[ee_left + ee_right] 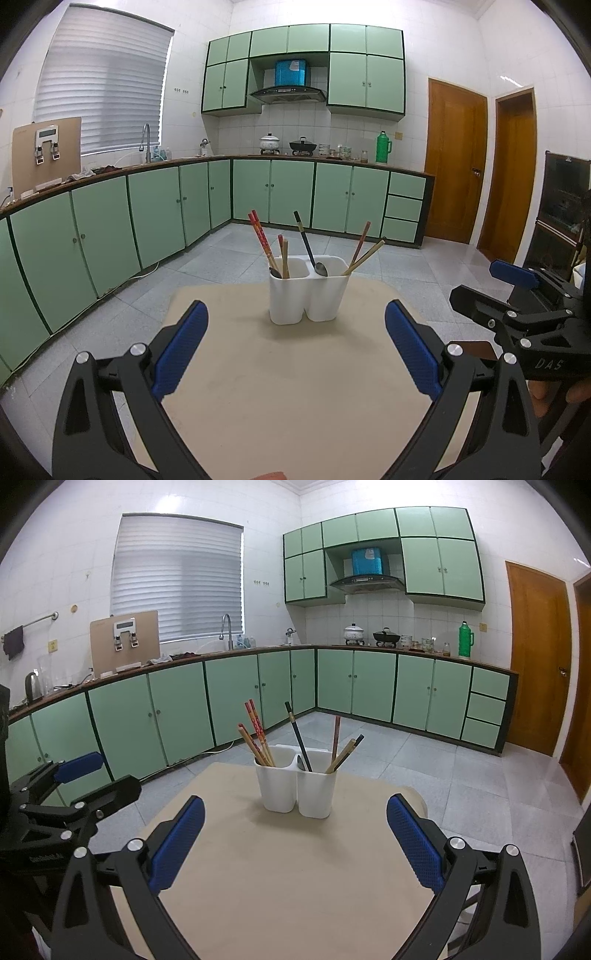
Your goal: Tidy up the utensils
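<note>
Both claws are spread wide and grip nothing: the left claw (295,350) and the right claw (295,840) hover low in frame over the beige bench (295,398). The white two-compartment utensil holder (308,290) stands upright at centre frame, with red chopsticks (260,238) and a spoon (275,272) in its left compartment, and a dark-handled spoon (320,268) and brown chopsticks (364,254) in its right. Nothing lies loose on the bench, so the sorting looks finished or nearly so, though the kinds remain mixed.
</note>
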Available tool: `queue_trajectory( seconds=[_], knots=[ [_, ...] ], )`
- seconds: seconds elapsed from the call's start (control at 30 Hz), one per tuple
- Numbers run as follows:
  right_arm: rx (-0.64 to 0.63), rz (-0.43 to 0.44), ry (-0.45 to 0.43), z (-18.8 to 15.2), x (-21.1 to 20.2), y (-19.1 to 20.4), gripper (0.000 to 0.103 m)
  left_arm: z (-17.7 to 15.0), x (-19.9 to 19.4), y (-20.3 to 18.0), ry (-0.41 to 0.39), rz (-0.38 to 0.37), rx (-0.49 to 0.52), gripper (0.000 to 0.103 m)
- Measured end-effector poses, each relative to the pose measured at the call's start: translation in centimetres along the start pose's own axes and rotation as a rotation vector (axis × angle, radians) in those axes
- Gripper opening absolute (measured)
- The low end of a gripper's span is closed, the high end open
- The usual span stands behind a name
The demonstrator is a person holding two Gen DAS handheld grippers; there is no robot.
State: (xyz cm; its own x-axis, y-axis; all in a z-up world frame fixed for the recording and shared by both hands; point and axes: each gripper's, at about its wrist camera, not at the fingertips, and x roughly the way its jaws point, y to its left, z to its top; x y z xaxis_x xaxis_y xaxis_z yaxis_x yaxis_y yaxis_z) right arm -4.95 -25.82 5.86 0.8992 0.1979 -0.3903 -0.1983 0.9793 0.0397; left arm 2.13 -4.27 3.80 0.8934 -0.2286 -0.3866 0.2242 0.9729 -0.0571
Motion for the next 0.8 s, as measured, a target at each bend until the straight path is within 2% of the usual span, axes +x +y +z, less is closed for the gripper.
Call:
queue_trajectory(
  seconds=[0.8],
  knots=[
    [-0.002,0.006,0.006,-0.23,0.23,0.38,0.097,-0.04,0.05,0.19,0.001,0.000,0.000,0.094]
  ],
)
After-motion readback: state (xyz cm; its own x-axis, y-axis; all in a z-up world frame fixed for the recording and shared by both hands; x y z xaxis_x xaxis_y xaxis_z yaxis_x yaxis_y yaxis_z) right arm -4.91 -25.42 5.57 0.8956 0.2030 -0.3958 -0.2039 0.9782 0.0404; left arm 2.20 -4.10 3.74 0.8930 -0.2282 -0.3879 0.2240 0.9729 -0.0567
